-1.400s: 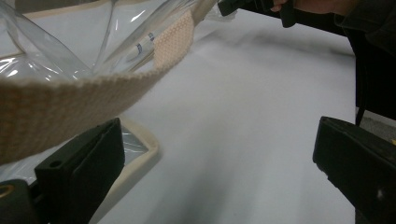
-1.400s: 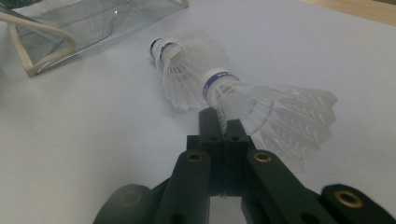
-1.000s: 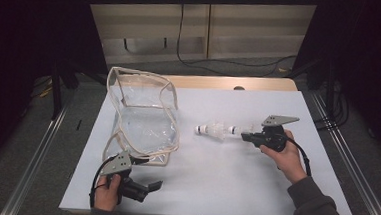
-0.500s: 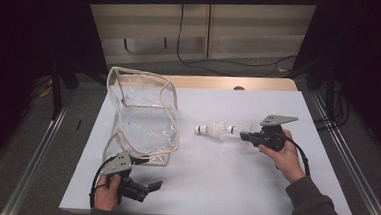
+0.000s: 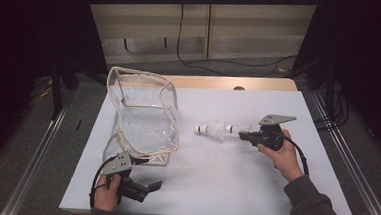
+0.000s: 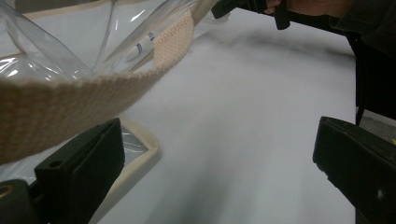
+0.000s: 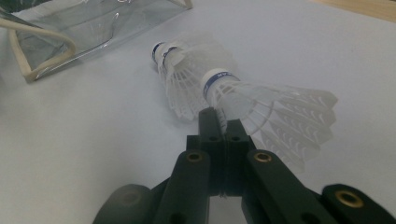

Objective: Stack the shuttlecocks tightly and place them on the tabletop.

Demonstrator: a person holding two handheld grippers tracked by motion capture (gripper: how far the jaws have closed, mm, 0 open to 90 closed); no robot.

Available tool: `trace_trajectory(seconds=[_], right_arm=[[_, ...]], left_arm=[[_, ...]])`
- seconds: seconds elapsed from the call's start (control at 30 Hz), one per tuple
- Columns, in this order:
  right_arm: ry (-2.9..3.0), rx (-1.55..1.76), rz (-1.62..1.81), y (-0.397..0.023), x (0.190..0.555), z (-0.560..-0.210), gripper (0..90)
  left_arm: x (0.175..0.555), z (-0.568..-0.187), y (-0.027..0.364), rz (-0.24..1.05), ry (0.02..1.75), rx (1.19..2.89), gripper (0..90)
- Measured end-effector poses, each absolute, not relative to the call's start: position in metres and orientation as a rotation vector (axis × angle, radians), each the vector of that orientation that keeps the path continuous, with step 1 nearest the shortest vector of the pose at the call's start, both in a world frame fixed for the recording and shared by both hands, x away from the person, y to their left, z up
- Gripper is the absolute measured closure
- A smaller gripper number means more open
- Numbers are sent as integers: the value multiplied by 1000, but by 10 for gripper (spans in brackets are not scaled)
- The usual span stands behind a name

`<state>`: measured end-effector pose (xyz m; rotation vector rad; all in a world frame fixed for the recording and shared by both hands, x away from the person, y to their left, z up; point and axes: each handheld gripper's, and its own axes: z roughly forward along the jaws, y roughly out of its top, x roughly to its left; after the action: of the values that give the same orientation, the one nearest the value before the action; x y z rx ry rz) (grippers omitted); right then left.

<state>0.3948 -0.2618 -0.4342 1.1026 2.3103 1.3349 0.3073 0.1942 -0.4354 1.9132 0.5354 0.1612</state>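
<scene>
The nested shuttlecocks [image 7: 224, 93] lie mid-frame in the right gripper view, just right of centre in the high view. Judge them feather-light and fragile: the skirts crush easily. Your right gripper [image 7: 223, 122] is pinched together on a thin skirt edge; a hold near the cork would be safer. Left of them stands the clear bag [image 5: 145, 117], floppy and slippery. Your left gripper [image 5: 141, 190] stands wide apart, holding nothing.

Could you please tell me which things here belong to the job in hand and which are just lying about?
In the job:
- shuttlecocks, pinched by the shut right gripper
- clear bag, beside the open left gripper

Lying about:
- cables on the floor behind the table
</scene>
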Motion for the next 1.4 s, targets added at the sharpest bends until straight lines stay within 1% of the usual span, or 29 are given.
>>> trace_trajectory(seconds=[1.4], right_arm=[[2326, 1095, 1328, -250, 404, -436, 897]], left_arm=[[307, -435, 194, 162, 534, 1916, 21]])
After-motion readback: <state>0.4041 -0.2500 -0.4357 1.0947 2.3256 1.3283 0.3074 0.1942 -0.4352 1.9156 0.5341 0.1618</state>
